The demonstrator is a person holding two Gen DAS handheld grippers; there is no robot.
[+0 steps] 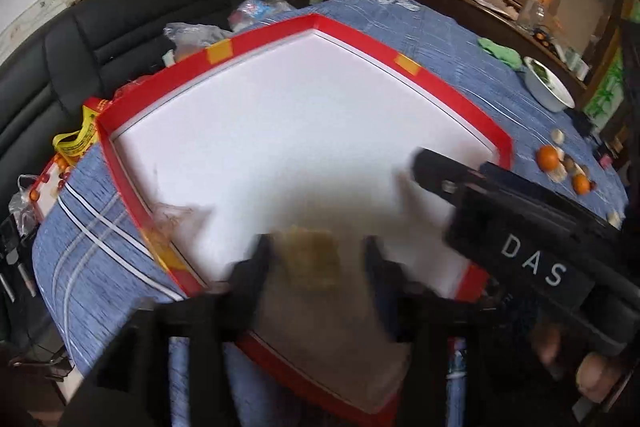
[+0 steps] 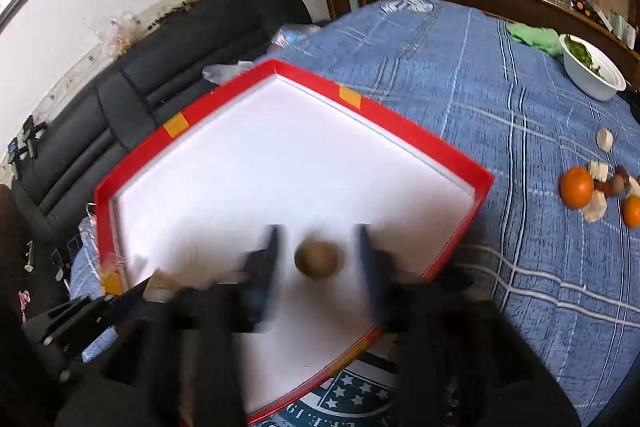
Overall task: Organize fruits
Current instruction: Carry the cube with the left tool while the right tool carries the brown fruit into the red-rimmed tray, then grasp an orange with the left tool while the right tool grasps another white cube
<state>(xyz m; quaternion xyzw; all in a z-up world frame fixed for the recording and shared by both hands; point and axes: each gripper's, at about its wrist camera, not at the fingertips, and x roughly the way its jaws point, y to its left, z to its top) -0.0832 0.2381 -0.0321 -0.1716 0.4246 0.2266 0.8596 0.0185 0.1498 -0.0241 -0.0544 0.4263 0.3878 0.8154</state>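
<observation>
Table [image 2: 460,99] with red-rimmed tray [image 2: 456,171]: near the tray's front edge, your right gripper [image 2: 318,255] has jaws spread around a brown fruit [image 2: 319,259]; left gripper [image 1: 316,259], jaws spread, flanks a blurred yellowish piece [image 1: 310,259]. Withdraw straight, avoiding nudges.

Both grippers: black bodies, dark blurred fingers; right gripper [image 1: 520,239] showing white "DAS" lettering (one silver screw nearer its tip).

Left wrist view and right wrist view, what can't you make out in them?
- Left wrist view: brownish item between the left gripper fingers, motion-blurred, unidentifiable.
- Right wrist view: round brown fruit between the right gripper fingers, blurred; contact unclear.
- White bowl: greens too small to identify.
</observation>
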